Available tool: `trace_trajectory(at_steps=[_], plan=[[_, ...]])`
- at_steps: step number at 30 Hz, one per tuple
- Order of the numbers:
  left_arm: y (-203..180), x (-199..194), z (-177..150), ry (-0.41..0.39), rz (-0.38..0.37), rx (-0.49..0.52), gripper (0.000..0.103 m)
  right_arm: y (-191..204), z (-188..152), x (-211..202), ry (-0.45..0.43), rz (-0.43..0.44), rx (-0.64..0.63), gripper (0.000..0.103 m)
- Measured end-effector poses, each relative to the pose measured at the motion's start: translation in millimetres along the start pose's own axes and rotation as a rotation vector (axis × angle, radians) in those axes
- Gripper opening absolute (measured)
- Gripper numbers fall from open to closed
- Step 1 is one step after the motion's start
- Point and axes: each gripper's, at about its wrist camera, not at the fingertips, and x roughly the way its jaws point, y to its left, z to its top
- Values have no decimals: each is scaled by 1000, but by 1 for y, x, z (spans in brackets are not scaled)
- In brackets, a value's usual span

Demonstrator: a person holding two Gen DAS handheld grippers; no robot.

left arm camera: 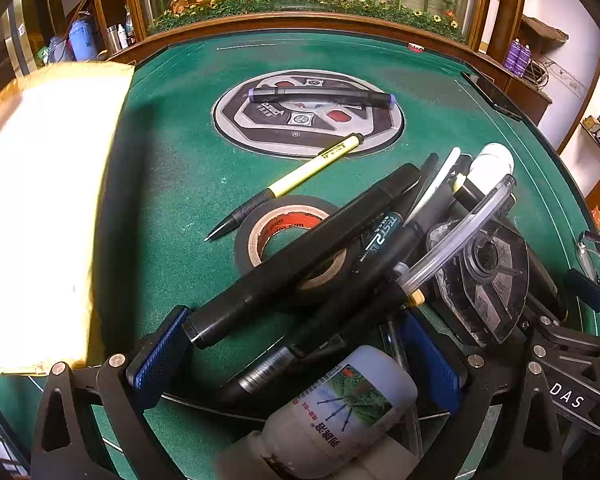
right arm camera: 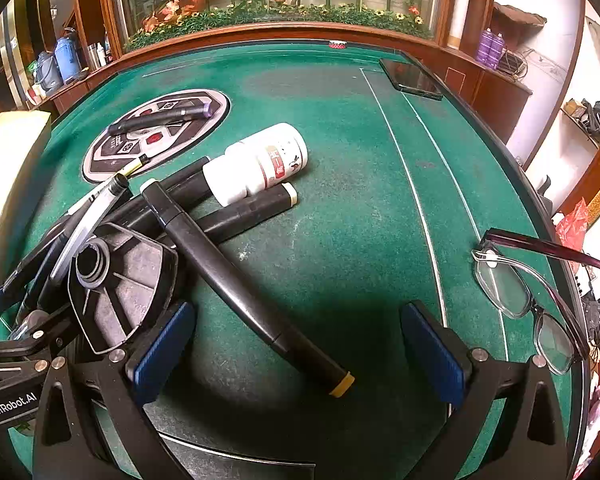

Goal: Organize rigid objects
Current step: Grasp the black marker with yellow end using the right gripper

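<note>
On the green felt table, my left gripper [left arm camera: 296,354] is open over a heap of pens. A thick black marker [left arm camera: 300,252] lies across a black tape roll [left arm camera: 288,240], next to a clear pen [left arm camera: 456,232] and a grey disc [left arm camera: 488,272]. A white bottle [left arm camera: 340,412] lies between the left fingers, near the camera. A yellow pen [left arm camera: 300,176] and a purple-capped marker [left arm camera: 320,96] lie farther off. My right gripper [right arm camera: 296,354] is open over a black marker with a yellow cap [right arm camera: 244,280]. A white bottle [right arm camera: 260,162] lies beyond.
A yellow-edged box [left arm camera: 40,208] stands at the left. Glasses [right arm camera: 532,292] lie at the right table edge, a phone [right arm camera: 412,78] at the far right. The round centre panel [left arm camera: 308,112] sits mid-table. A wooden rail and glass planter bound the far side.
</note>
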Motion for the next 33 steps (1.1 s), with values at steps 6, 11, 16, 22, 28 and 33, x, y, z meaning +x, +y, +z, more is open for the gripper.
trace_trajectory(at_steps=[6,11,16,22,28,33], plan=[[1,-1,0,0,0,0,102,0,3,1,40,15,-22,103],[0,-1,0,-1,0,0,102,0,7,3,71,59,-89,103],[1,0,0,0,0,-1,102,0,7,4,78,91,-138,103],[1,0,0,-1,0,-1,102,-1,7,4,173,144,-234,103],[1,0,-1,-1,0,-1,102,-11,-1,-12,188,224,-301,75],[1,0,-1,-1,0,-1,102,-21,10,-19,184,289,-370,65]])
